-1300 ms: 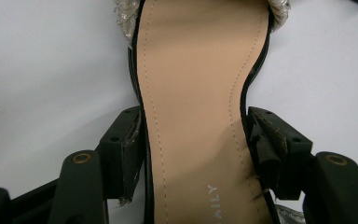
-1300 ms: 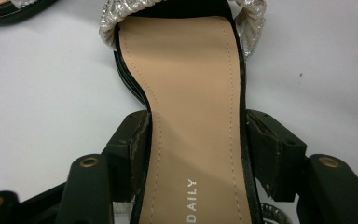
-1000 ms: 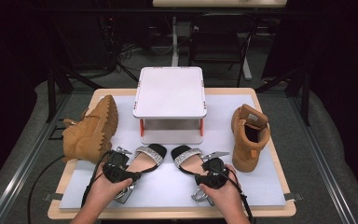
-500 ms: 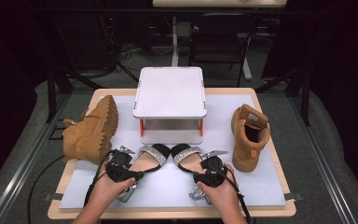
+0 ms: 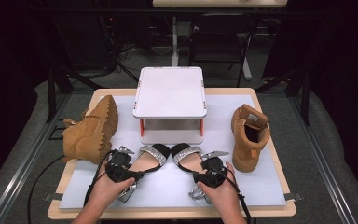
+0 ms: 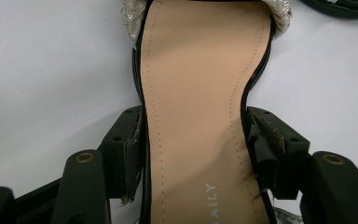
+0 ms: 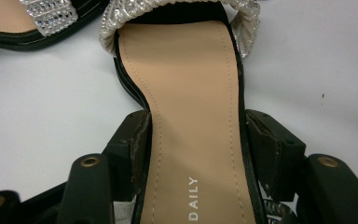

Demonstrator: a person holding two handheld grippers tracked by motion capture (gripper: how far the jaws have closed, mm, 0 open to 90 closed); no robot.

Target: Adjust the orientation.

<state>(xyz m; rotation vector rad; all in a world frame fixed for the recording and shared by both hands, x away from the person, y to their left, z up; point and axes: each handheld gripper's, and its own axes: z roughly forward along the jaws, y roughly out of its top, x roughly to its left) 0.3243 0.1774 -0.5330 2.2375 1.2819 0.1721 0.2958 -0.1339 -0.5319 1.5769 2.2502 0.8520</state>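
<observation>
Two black sandals with silver glitter toe straps lie side by side on the white mat, toes toward the white stand. My left gripper (image 5: 137, 171) (image 6: 196, 149) is shut on the left sandal (image 5: 153, 154) (image 6: 196, 70), its pads pressed against both edges of the narrow waist of the tan insole. My right gripper (image 5: 199, 171) (image 7: 196, 149) grips the right sandal (image 5: 186, 154) (image 7: 182, 70) the same way at its waist. Each gripper view catches a corner of the other sandal. A hand holds each gripper near the table's front edge.
A white two-tier stand (image 5: 170, 91) with orange legs sits at the middle back of the mat. A tan boot (image 5: 91, 130) lies on its side at the left. Its partner (image 5: 249, 135) stands upright at the right. The mat (image 5: 168, 191) covers a wooden tabletop.
</observation>
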